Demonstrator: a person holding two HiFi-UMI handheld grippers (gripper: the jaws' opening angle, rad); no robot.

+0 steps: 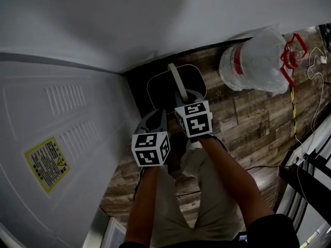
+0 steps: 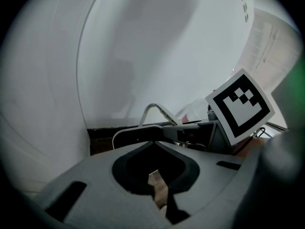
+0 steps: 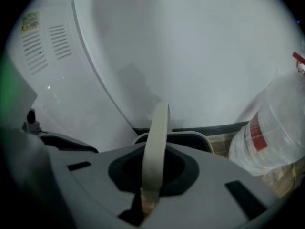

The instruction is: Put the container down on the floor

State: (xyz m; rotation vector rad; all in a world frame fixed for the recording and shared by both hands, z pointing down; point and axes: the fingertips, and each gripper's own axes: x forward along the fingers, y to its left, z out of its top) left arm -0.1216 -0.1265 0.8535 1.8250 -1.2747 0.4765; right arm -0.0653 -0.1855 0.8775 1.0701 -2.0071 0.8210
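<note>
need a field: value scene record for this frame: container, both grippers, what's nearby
container: dark bin with pale rim, in the corner between white appliance and wall
handle: pale strap, raised
right hand-held gripper: shut on handle
left hand-held gripper: shut, empty, beside the right one
floor contact: cannot tell
nearby: large clear water bottle lying on wood floor, right of the container

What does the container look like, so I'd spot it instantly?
In the floor corner beside the big white appliance is the container: a dark tub with a pale rim. Its upright pale handle, pinched by the right gripper, sets it apart from the clear water bottle.
</note>
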